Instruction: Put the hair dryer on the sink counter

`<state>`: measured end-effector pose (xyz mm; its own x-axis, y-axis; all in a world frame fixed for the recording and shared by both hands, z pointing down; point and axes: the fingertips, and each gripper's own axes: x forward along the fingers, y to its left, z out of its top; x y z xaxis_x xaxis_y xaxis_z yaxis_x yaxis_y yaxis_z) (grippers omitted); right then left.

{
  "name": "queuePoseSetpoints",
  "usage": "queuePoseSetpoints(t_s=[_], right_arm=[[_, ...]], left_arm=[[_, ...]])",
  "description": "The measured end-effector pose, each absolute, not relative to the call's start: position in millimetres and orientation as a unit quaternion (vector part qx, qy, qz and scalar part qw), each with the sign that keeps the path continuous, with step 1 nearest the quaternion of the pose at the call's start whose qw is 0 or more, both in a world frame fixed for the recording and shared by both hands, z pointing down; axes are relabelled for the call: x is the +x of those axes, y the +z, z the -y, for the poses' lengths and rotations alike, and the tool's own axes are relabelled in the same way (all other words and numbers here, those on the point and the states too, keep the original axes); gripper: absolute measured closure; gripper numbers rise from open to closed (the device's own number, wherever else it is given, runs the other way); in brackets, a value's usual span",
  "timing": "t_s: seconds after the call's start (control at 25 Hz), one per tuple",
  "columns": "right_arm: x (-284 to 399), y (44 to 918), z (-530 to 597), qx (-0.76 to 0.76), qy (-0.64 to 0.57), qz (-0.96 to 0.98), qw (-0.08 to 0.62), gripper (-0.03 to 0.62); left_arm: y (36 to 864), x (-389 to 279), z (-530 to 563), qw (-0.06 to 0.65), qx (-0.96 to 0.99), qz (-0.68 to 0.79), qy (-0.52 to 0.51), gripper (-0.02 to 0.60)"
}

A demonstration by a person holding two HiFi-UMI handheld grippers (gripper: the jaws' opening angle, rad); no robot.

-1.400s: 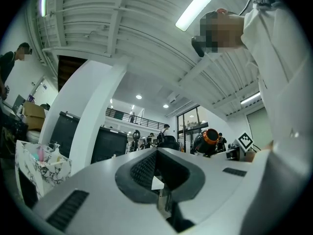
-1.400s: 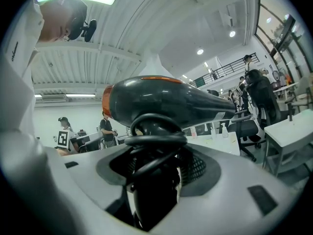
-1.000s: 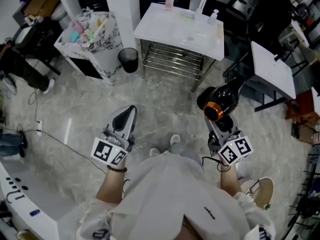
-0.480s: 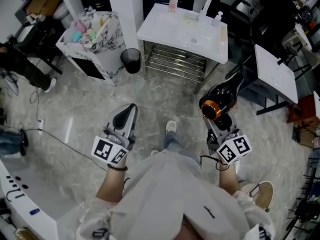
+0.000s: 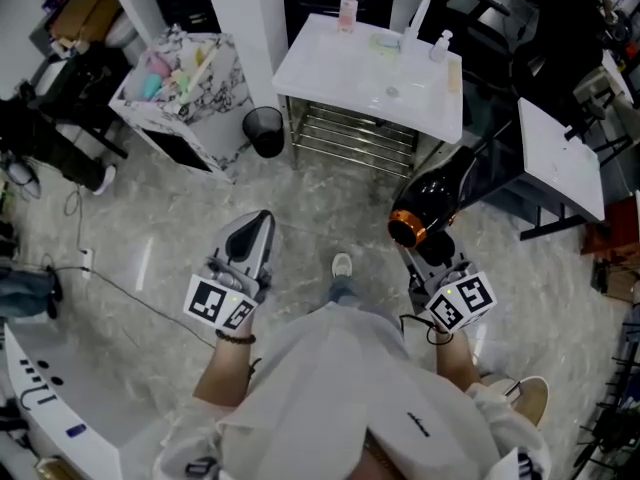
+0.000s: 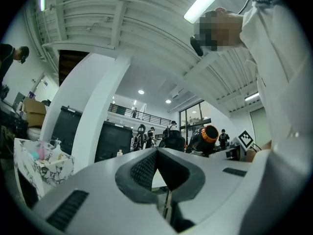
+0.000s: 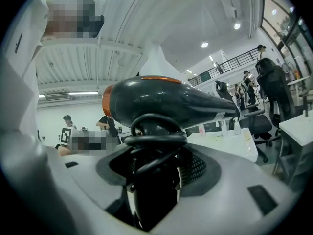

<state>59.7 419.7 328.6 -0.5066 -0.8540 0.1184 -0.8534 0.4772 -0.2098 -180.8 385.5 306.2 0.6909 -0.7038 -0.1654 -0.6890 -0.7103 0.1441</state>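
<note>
Ahead of us, the sink counter (image 5: 335, 63) is drawing closer than a second ago, so we are nearing the drop-off. Our right gripper (image 5: 430, 251) is pinching the hair dryer (image 5: 430, 206) by its handle, above the floor. Our left gripper (image 5: 260, 220) is carrying nothing, jaws pressed together. A pink bottle (image 5: 347, 10) and faucet (image 5: 418, 13) are crowding the counter's far edge, and a bin (image 5: 264, 130) is standing alongside.

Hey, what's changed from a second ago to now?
The person has stepped toward the sink counter, which now sits lower in the head view. The right gripper still grips the hair dryer by its handle; the left gripper stays shut and empty.
</note>
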Motion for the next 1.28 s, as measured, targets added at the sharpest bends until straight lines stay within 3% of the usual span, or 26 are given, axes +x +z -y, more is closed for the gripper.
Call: queuePoseSetpoints(t_s=[0.64, 1.28], right_arm=[[111, 329, -260, -0.445, -0.123, -0.887, -0.014, 0.330], [139, 341, -181, -0.404, -0.126, -0.906, -0.023, 0.330]], left_arm=[[288, -102, -230, 0.020, 0.914, 0.392, -0.100, 0.558], [294, -51, -146, 0.025, 0.908, 0.407, -0.095, 0.558]])
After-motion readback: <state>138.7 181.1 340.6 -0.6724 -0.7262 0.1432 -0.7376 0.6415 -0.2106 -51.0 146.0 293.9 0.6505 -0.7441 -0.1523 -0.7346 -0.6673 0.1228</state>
